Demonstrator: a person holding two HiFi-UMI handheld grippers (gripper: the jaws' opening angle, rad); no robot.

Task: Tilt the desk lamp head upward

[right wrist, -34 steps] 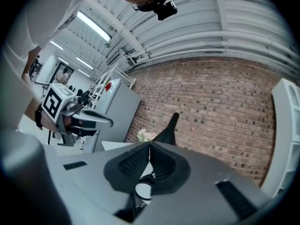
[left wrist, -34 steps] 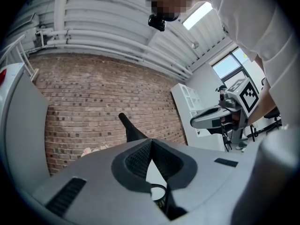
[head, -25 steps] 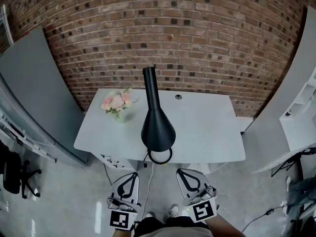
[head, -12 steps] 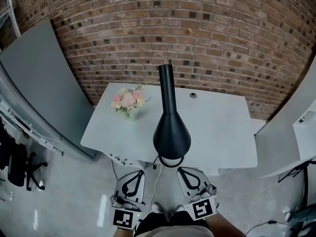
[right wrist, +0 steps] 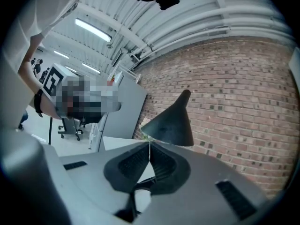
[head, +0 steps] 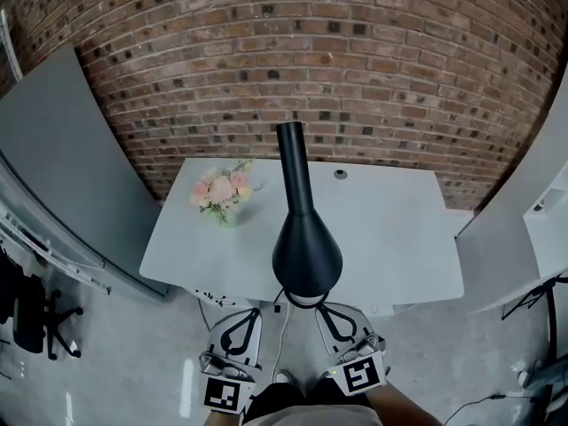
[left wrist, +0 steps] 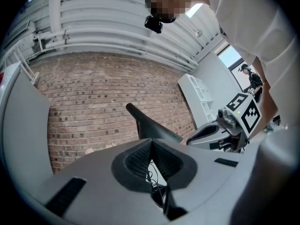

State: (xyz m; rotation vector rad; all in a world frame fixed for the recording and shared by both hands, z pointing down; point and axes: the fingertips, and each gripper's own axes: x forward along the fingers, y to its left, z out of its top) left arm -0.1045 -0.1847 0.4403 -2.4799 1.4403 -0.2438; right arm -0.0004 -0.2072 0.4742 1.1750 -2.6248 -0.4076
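desk lamp (head: 305, 251): one unit, matte black. the head is a smooth cone, wide and rounded at the end nearest the person and narrowing into a straight tube that runs away toward the brick wall (head: 355, 69). in the head view the wide end sits over the near edge of the white table (head: 390, 238), roughly at its middle, with a dark ring showing just under the rim. its base cannot be made out.

left gripper (left wrist: 151, 143): one, jaws clenched tip to tip, nothing between them. it is held low in front of the table, apart from the lamp.

right gripper (right wrist: 150, 146): one, jaws likewise pressed together and empty. the lamp cone shows just beyond its tips in the right gripper view, but contact cannot be confirmed.

other items on the table: one bunch of pink flowers (head: 221, 191) toward the far left, and one small round fitting (head: 340, 174) near the far edge. one pale cable (head: 282, 331) hangs below the table's near edge between the grippers.
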